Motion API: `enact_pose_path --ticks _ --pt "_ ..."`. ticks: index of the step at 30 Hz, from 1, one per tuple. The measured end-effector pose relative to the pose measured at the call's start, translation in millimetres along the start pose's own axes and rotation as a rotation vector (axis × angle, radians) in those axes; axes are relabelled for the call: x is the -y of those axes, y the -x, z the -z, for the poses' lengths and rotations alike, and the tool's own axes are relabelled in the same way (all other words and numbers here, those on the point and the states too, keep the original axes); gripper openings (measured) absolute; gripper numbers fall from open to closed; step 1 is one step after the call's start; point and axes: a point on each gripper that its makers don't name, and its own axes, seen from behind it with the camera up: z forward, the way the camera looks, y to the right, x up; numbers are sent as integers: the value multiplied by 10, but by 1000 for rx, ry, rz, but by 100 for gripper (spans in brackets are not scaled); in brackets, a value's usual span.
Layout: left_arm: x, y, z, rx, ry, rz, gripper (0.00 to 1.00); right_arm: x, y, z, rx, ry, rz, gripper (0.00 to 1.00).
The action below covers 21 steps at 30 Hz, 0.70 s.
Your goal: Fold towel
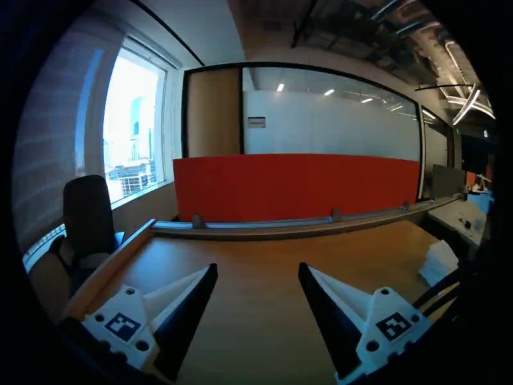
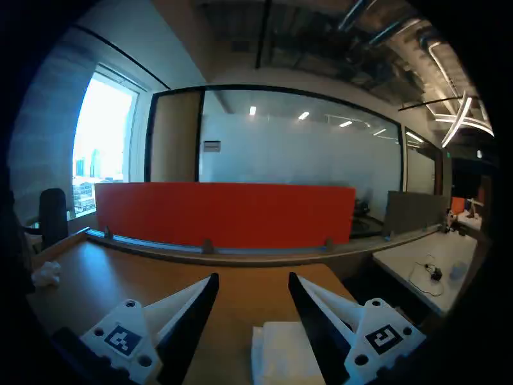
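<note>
left hand-held gripper (image 1: 256,266): released, fingers wide apart above the wooden tabletop (image 1: 256,321). right hand-held gripper (image 2: 253,276): released, fingers wide apart. the white towel (image 2: 282,353) lies folded flat on the tabletop, just beneath the right fingers. a red divider (image 2: 224,215) stands along the far edge.

The towel (image 2: 282,356) is soft cloth, the desk (image 2: 250,292) smooth wood.

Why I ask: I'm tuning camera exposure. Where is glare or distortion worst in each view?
Left gripper view: the window is blown out white, and the frame of the glass wall bows from the fisheye lens. Right gripper view: its window also clips, and the ceiling light flares at upper right.
</note>
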Motion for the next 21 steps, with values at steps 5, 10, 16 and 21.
enact_pose_path --ticks 5,10,16,21 --pt "31 -52 -20 -20 4 15 93 362 -132 -54 -31 -27 13 83" --pt "94 -103 -28 -39 6 31 93 667 -151 -97 -36 -44 26 83" --pt "162 -146 -29 -64 6 29 93 877 -182 -126 -38 -33 42 83" --pt "187 -145 -32 -72 8 22 93 983 -247 -137 -44 -33 36 83"
